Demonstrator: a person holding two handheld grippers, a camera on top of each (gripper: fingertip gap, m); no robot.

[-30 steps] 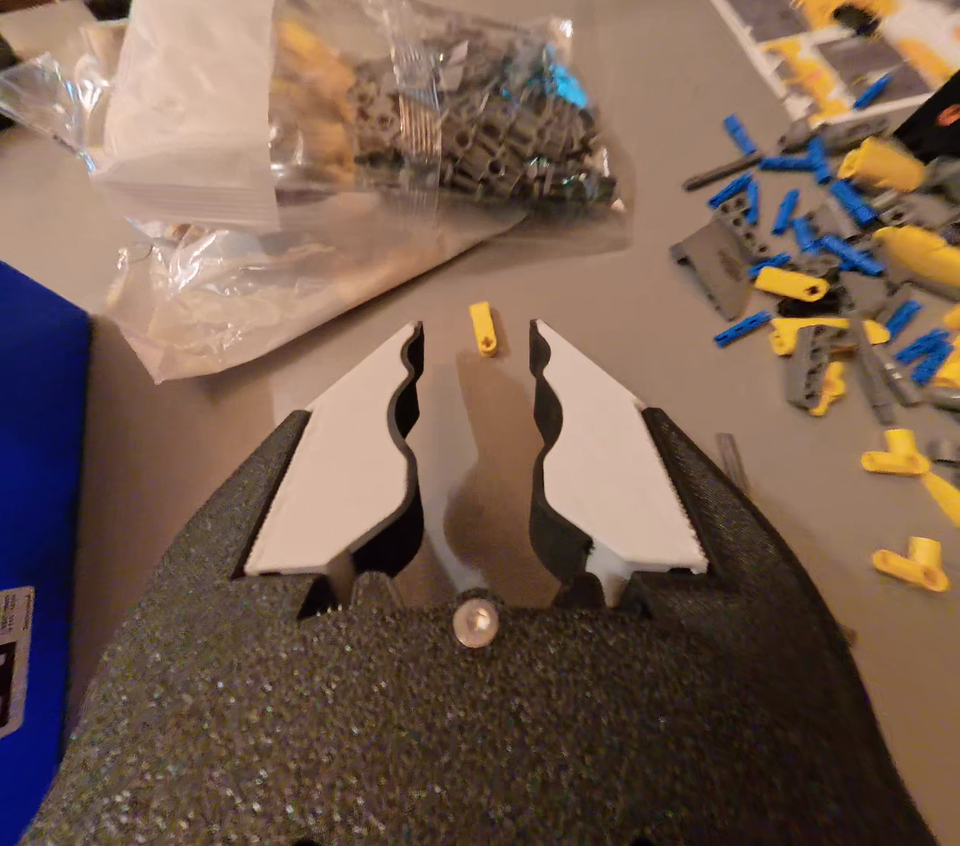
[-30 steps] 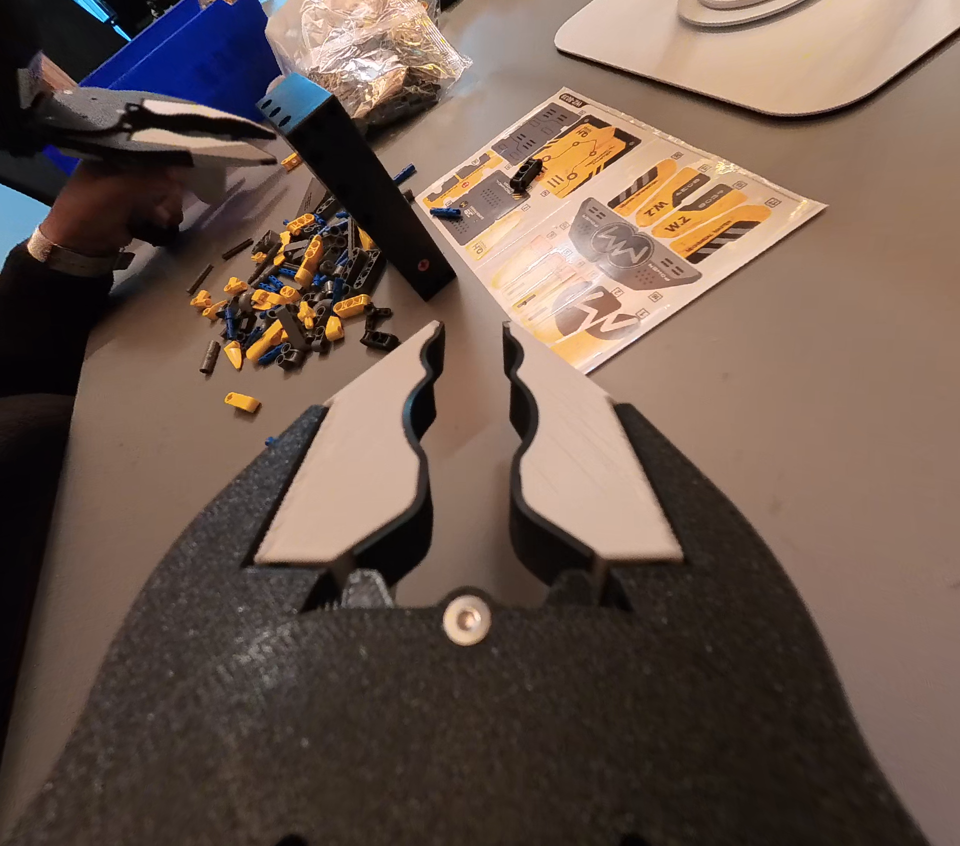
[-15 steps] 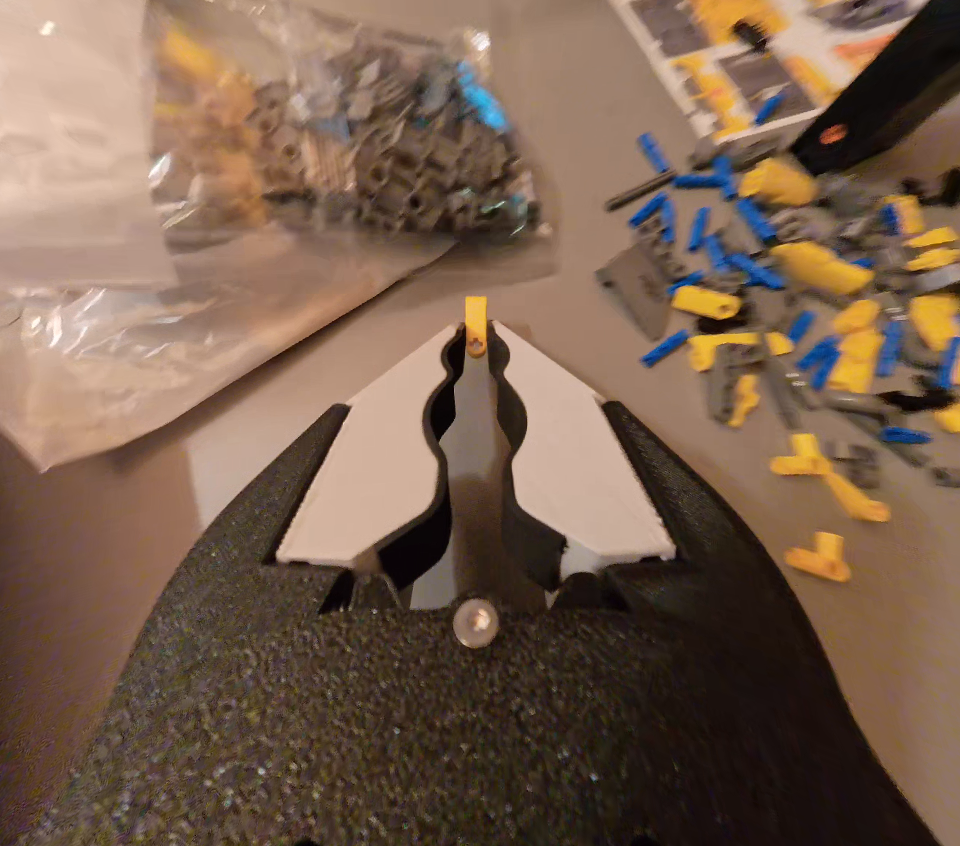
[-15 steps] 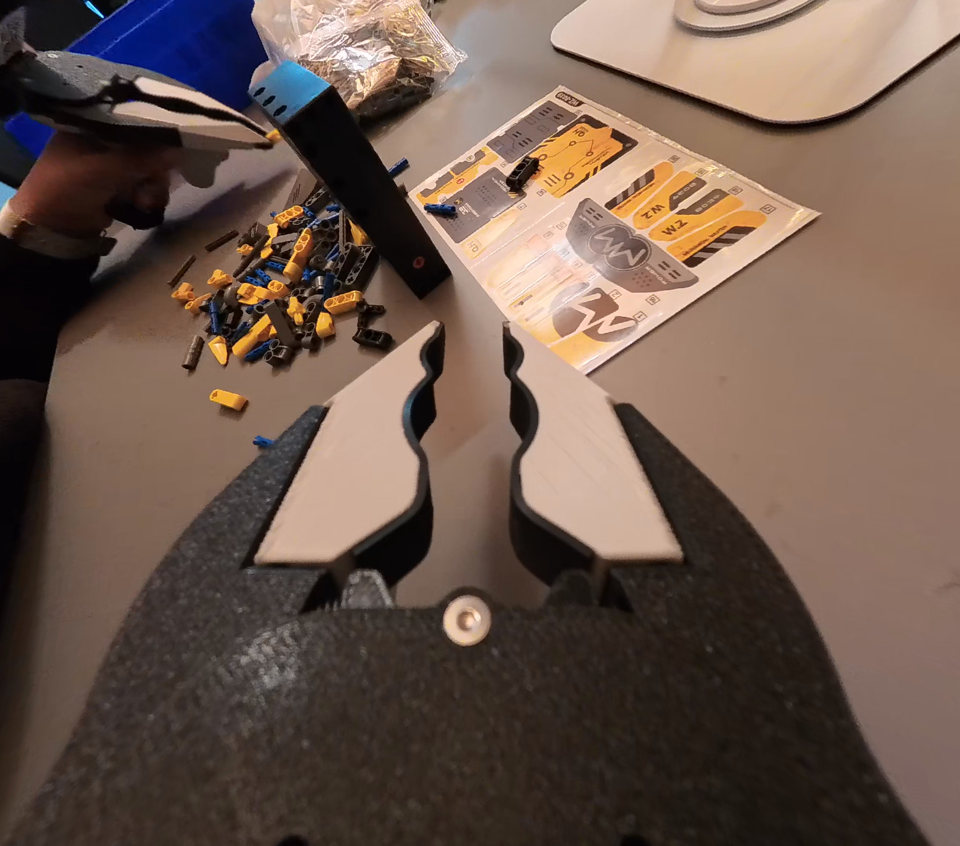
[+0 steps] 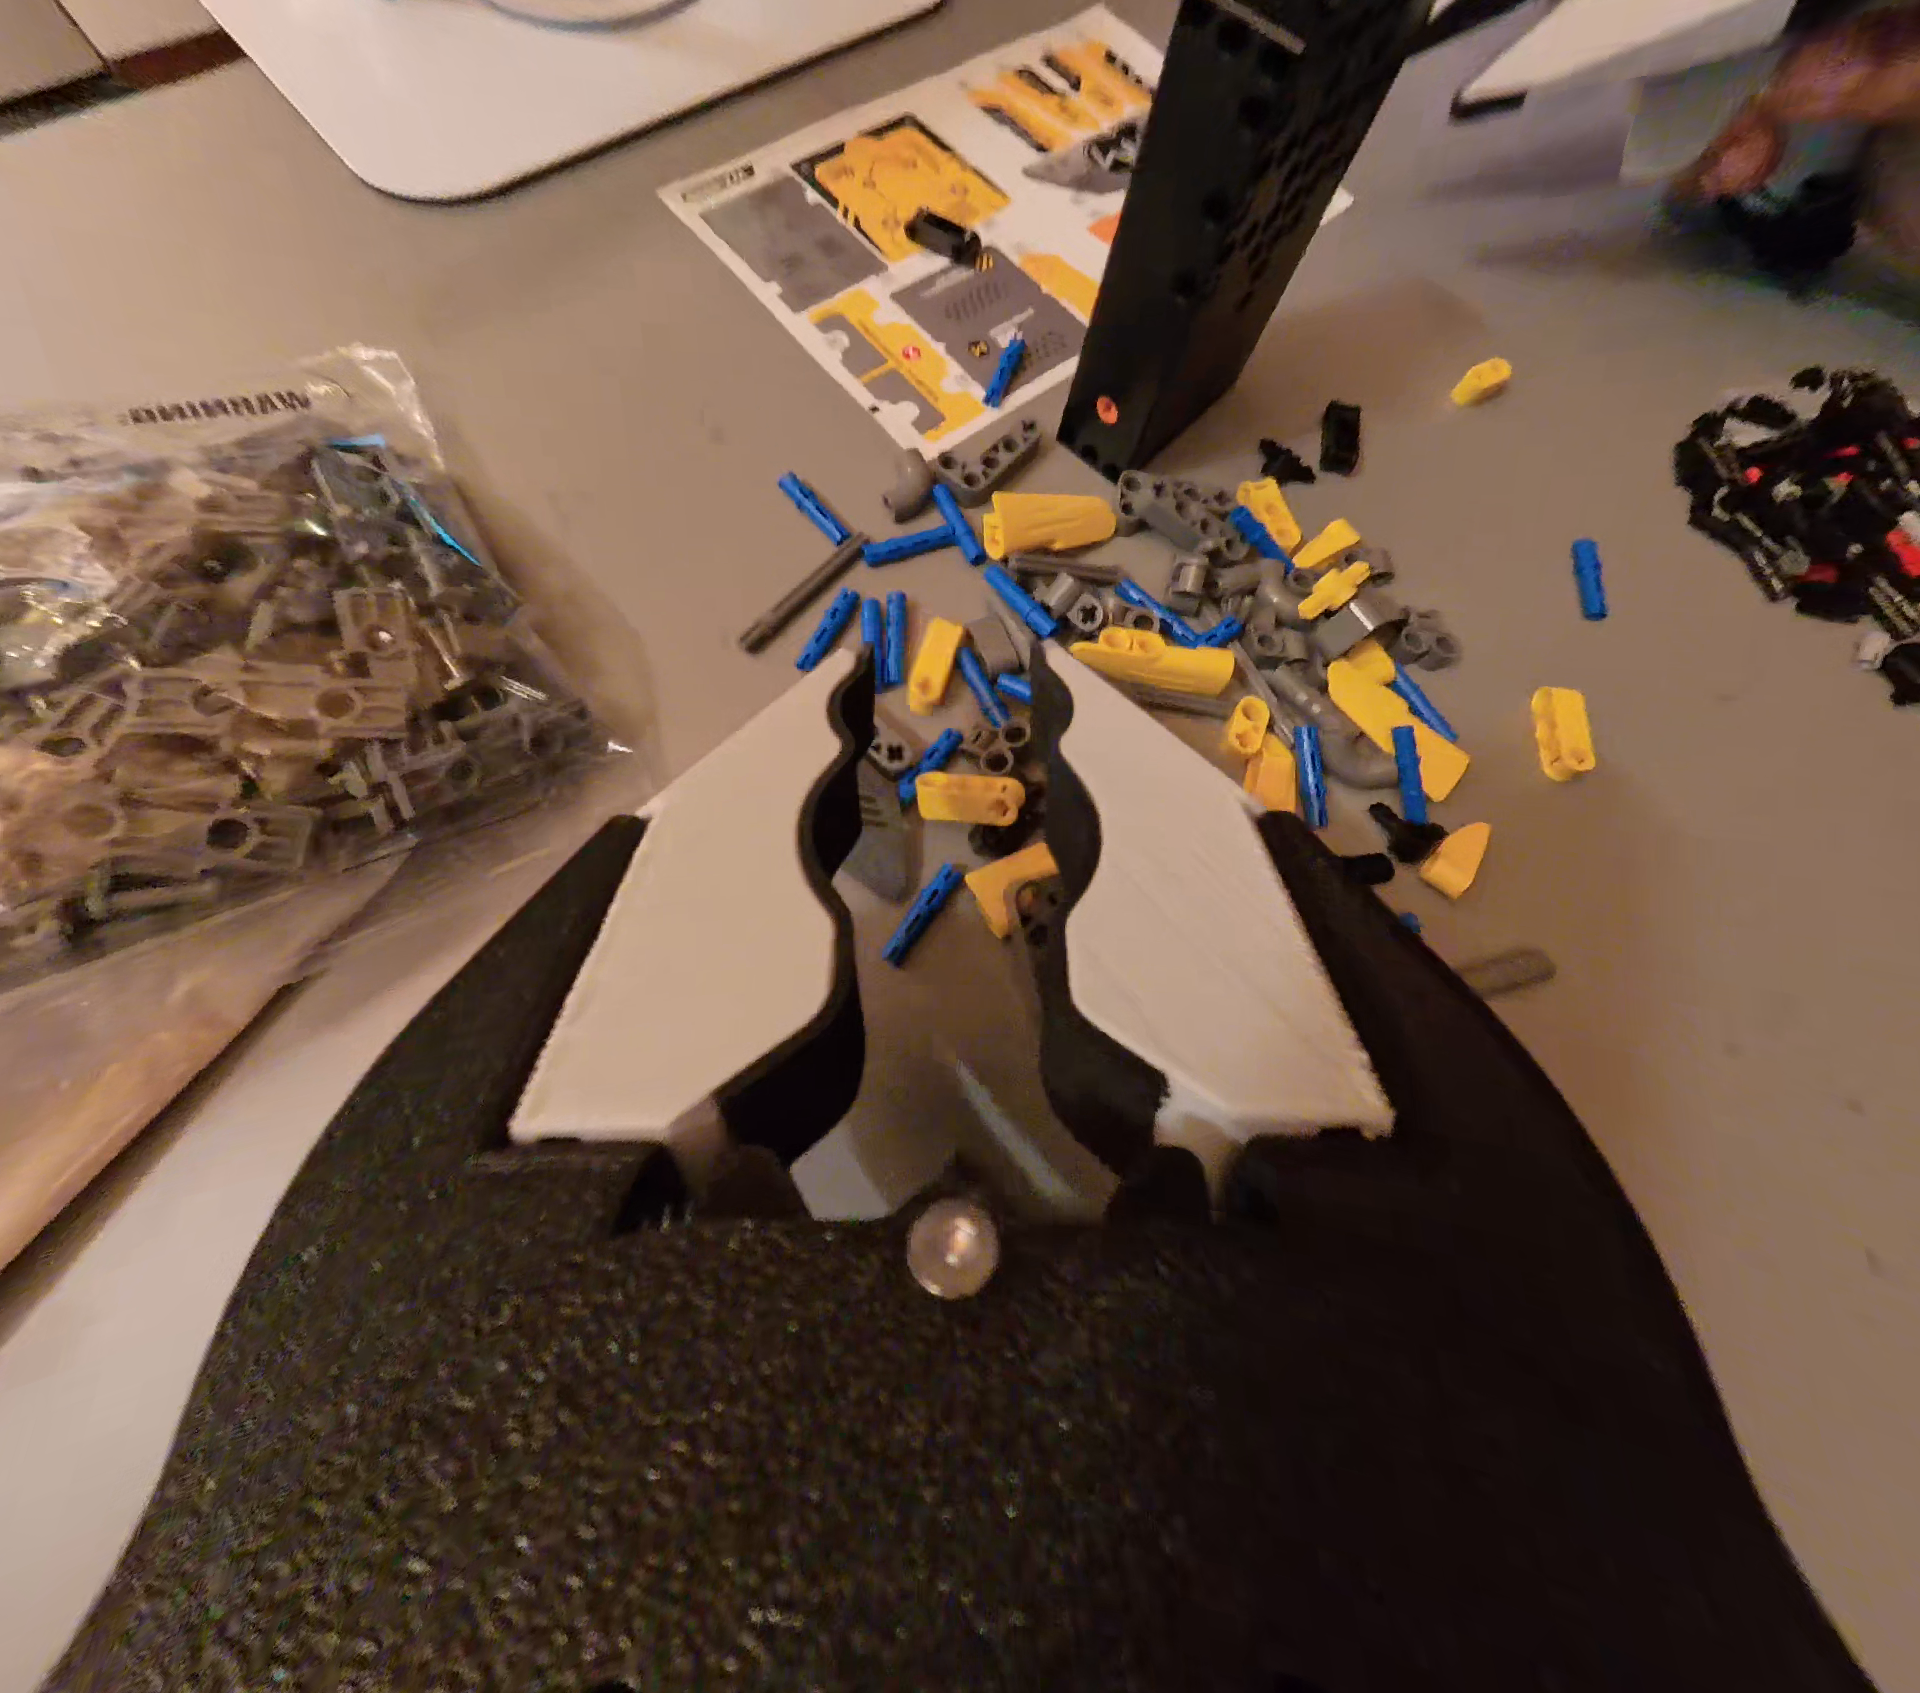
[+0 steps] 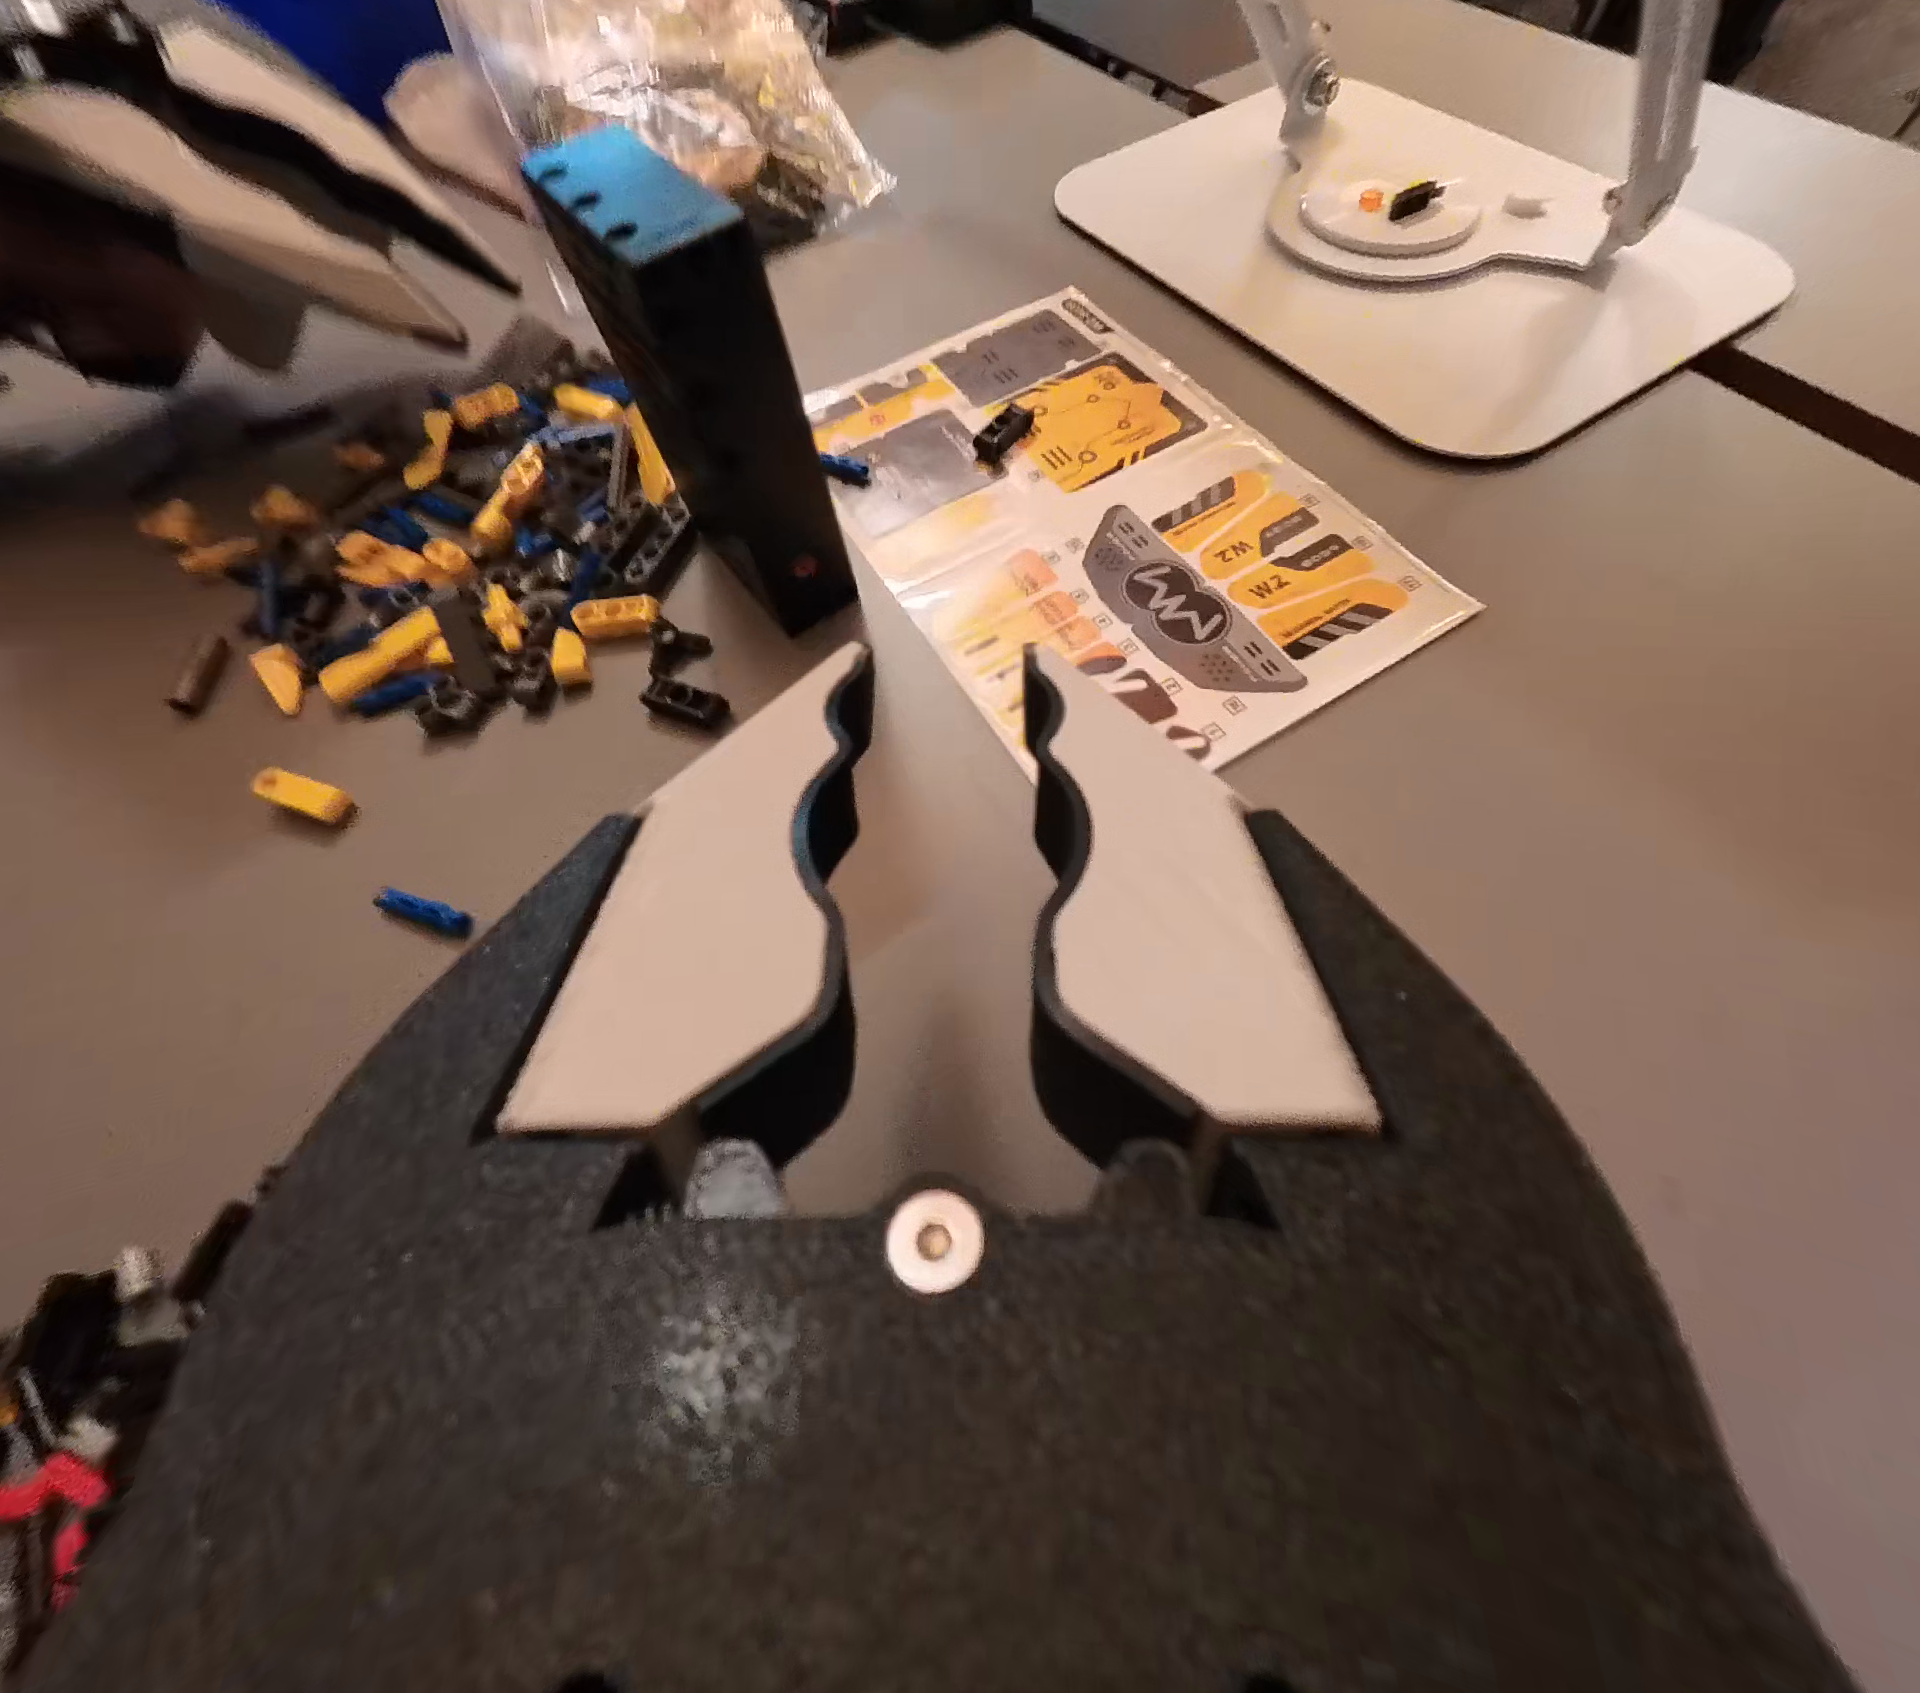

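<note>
your left gripper hangs low over the pile of loose pieces, jaws open, nothing held. your right gripper, jaws open and empty, hovers above the bare surface, just beside the sticker sheet.

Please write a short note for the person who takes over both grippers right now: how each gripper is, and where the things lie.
Left gripper: open, nothing clamped, over the near side of the loose pile of yellow, blue and grey pieces.
Right gripper: open, empty, over bare table, near the sticker sheet.
Black box stands tilted between pile and sheet.
Bag of grey parts lies left of the pile.
</note>
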